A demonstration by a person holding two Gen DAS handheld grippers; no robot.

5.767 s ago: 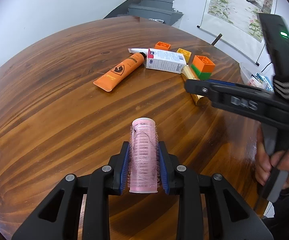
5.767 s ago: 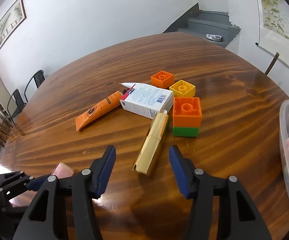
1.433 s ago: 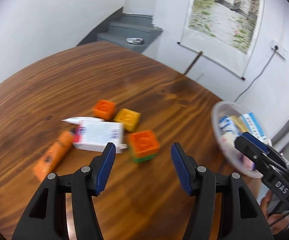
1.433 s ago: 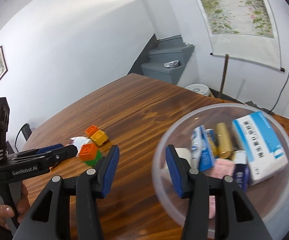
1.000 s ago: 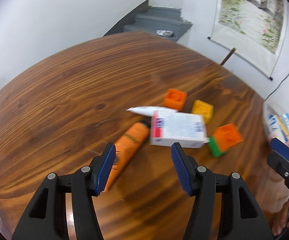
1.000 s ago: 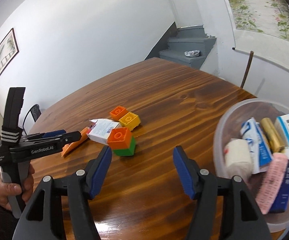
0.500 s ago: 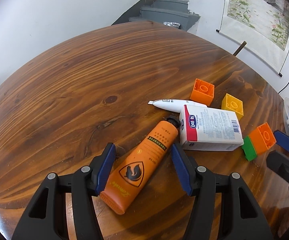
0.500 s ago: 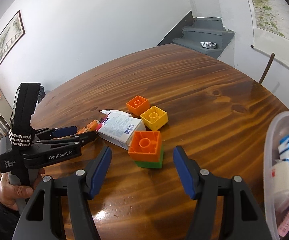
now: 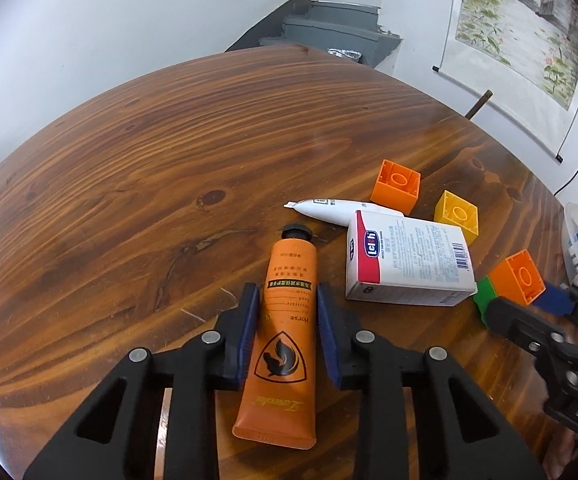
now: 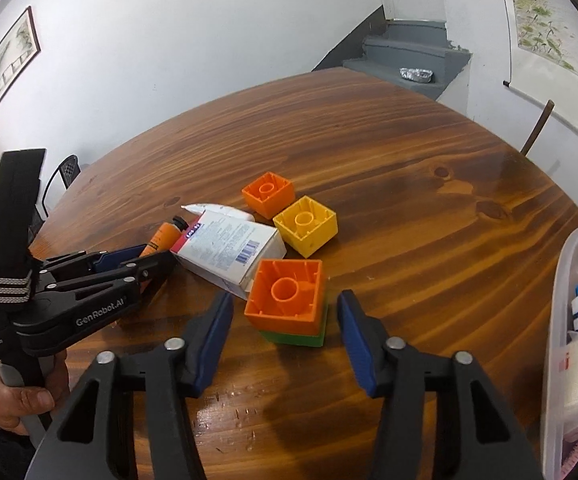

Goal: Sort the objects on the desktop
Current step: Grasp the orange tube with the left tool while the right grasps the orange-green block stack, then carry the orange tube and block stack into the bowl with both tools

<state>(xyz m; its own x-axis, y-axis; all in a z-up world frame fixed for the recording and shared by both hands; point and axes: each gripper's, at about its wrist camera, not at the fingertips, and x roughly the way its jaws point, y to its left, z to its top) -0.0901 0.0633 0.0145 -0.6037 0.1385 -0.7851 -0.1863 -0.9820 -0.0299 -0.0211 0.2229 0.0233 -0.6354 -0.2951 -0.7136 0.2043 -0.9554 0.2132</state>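
Observation:
An orange tube point(image 9: 287, 332) with a black cap lies on the wooden table point(image 9: 129, 168), between the fingers of my left gripper point(image 9: 287, 300); the jaws stand close on both sides of it, and contact is not clear. A white and red box point(image 9: 409, 266) and a white tube point(image 9: 341, 210) lie to its right. My right gripper point(image 10: 285, 308) is open, its fingers on either side of an orange block stacked on a green one point(image 10: 289, 300). A yellow block point(image 10: 306, 226) and a small orange block point(image 10: 268, 194) sit behind.
A clear plastic bin point(image 10: 569, 320) holding several sorted packets stands at the table's right edge. A grey staircase point(image 10: 409, 64) and a hanging scroll point(image 9: 529, 40) are beyond the table. A hand point(image 10: 13, 396) holds the left gripper's handle.
My left gripper has moved forward and down over the orange tube and its jaws have narrowed around it. My right gripper has moved closer to the orange and green stack.

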